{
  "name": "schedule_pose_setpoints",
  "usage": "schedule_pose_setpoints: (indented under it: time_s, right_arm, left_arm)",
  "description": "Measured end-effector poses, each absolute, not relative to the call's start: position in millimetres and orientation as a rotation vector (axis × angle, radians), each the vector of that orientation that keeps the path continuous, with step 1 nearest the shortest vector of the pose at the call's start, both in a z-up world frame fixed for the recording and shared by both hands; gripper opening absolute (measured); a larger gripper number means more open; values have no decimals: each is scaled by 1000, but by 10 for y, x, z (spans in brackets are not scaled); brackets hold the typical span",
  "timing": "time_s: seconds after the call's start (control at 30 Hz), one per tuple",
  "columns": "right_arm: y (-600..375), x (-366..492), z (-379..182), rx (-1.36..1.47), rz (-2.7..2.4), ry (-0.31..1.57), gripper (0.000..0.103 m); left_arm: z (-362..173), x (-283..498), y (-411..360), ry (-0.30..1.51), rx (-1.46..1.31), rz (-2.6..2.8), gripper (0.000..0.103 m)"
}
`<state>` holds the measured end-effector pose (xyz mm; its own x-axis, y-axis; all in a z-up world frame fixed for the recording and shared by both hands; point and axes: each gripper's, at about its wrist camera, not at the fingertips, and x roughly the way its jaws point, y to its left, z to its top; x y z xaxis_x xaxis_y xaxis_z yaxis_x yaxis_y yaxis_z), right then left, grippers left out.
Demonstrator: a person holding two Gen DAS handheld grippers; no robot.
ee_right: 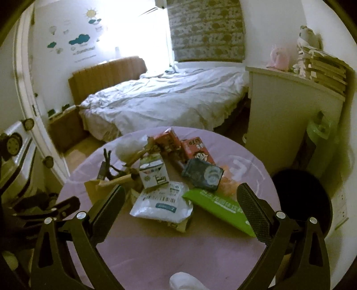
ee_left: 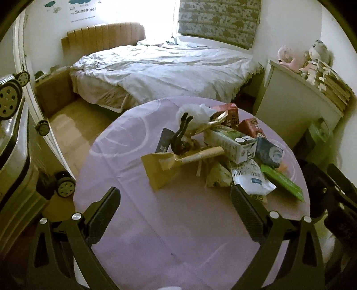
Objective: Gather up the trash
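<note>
Trash pile (ee_right: 169,178) | wall sticker (ee_left: 84,10) reads "Sunshine!" | package labels illegible

Place: a home bedroom.
Shown by: an unmade white-quilted bed (ee_left: 165,71) seen ahead of the claw; cloud wall stickers (ee_right: 78,40).

Wall sticker (ee_left: 84,10) far left, above the headboard, is showing "Sunshine!" w/ a smaller line under it, too small to read. Red cartons (ee_right: 196,148) at the far side of the worktop are carrying large characters, not legible. White mailer bag (ee_right: 161,201) near centre is bearing a barcode label + blue strip, print too small. Green packet (ee_right: 219,206) near right is showing white lettering, unreadable. White carton (ee_right: 152,175) graphics unreadable too.
</note>
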<state>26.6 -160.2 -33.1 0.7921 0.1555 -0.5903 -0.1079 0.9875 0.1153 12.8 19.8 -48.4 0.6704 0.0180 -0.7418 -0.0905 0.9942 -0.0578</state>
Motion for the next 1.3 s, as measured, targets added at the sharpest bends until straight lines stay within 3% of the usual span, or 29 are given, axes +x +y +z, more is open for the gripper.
schedule_pose_setpoints:
  time_s: [1.3]
  right_arm:
    - [-1659,252,-423,114,184,657,98]
  left_arm:
    - [-329,106,200,824,-162,73,98]
